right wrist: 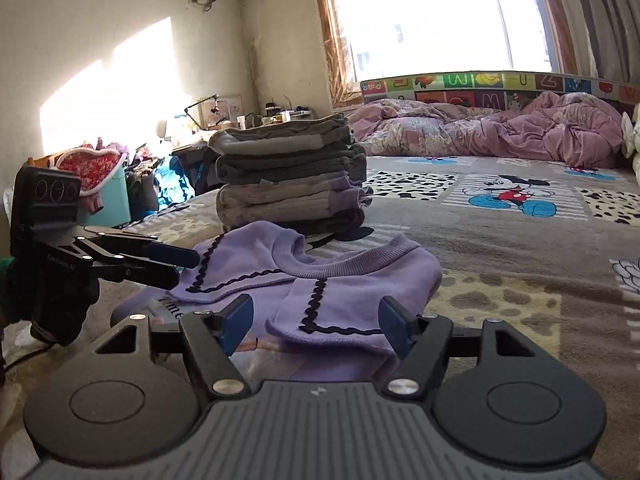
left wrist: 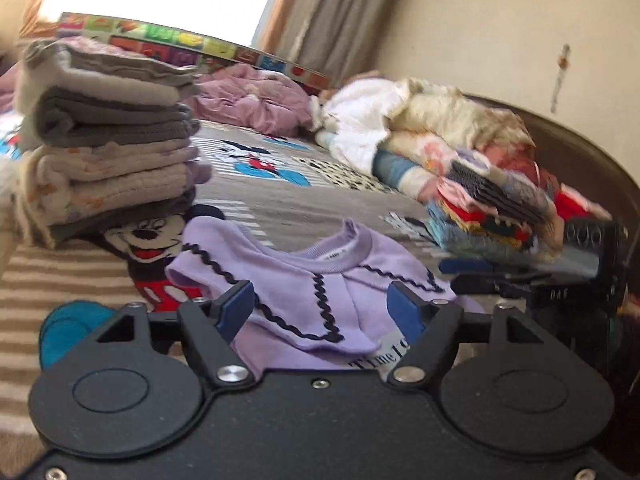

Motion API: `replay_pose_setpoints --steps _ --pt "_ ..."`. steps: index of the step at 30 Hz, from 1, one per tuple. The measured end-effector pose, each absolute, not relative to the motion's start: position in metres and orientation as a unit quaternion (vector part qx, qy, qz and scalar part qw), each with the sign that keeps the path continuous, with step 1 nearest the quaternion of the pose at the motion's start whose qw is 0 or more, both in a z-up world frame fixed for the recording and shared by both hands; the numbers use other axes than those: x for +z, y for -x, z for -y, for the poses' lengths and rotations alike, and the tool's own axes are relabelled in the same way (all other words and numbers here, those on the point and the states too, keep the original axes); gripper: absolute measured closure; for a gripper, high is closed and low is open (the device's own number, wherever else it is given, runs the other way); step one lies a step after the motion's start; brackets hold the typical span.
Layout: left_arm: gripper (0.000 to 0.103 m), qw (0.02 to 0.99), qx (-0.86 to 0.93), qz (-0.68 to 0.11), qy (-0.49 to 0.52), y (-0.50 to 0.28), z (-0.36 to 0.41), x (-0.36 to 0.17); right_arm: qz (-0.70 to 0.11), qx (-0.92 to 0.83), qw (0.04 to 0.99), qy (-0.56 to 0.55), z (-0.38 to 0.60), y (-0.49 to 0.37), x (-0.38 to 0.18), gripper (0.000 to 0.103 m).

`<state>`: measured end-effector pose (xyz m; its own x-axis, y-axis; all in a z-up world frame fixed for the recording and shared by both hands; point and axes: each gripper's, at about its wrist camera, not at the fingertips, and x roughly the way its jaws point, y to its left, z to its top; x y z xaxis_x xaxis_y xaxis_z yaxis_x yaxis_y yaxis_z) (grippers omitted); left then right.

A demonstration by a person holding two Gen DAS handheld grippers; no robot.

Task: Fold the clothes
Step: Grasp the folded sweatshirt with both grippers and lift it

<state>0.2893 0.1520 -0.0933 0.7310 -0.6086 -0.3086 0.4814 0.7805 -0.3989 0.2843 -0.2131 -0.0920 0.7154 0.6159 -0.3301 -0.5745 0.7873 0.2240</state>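
Purple top (left wrist: 320, 288) lies lower centre on the bed sheet (right wrist: 500, 248), print reading "Time" partly visible. Left gripper (left wrist: 322, 312) and right gripper (right wrist: 316, 322) both released, nothing grasped.

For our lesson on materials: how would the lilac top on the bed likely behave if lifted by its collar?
The lilac top would probably droop, since its cloth already lies in soft folds. It looks thin, so likely light. Its knit surface seems unlikely to slip from the pads.

A home bedroom is shown: bed (right wrist: 500, 240) with cartoon sheet, pink duvet (right wrist: 500, 128) upper right, window (right wrist: 440, 16) at top, cluttered desk (right wrist: 240, 120) left of centre.
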Motion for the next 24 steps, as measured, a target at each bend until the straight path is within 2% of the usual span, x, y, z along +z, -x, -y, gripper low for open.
replay_pose_setpoints --steps 3,5,7,10,13,17,18,20,24 --pt "0.027 0.897 -0.25 -0.241 0.275 -0.288 -0.174 -0.102 -0.229 0.279 0.922 -0.143 0.228 -0.288 -0.099 0.027" --pt "0.026 0.876 -0.229 -0.267 0.33 -0.286 -0.177 -0.111 -0.255 0.258 0.908 -0.21 0.237 -0.288 -0.11 0.022" --pt "0.026 0.871 -0.213 -0.291 0.332 -0.285 -0.17 -0.115 -0.287 0.237 0.89 -0.264 0.242 -0.286 -0.126 0.016" --pt "0.026 0.865 -0.205 -0.317 0.331 -0.284 -0.16 -0.121 -0.318 0.245 0.87 -0.287 0.236 -0.289 -0.144 0.01" --pt "0.025 0.86 -0.183 -0.345 0.328 -0.287 -0.15 -0.134 -0.322 0.251 0.863 -0.297 0.229 -0.298 -0.152 0.009" --pt "0.024 0.863 -0.183 -0.337 0.328 -0.293 -0.142 -0.137 -0.328 0.265 0.859 -0.291 0.221 -0.315 -0.155 0.008" --pt "0.025 0.865 -0.185 -0.336 0.325 -0.296 -0.139 -0.138 -0.328 0.27 0.858 -0.288 0.218 -0.319 -0.155 0.009" --pt "0.028 0.867 -0.188 -0.335 0.316 -0.299 -0.132 -0.138 -0.33 0.282 0.854 -0.285 0.211 -0.324 -0.154 0.019" --pt "0.045 0.86 -0.203 -0.334 0.328 -0.303 -0.124 -0.137 -0.329 0.295 0.846 -0.3 0.212 -0.327 -0.155 0.033"
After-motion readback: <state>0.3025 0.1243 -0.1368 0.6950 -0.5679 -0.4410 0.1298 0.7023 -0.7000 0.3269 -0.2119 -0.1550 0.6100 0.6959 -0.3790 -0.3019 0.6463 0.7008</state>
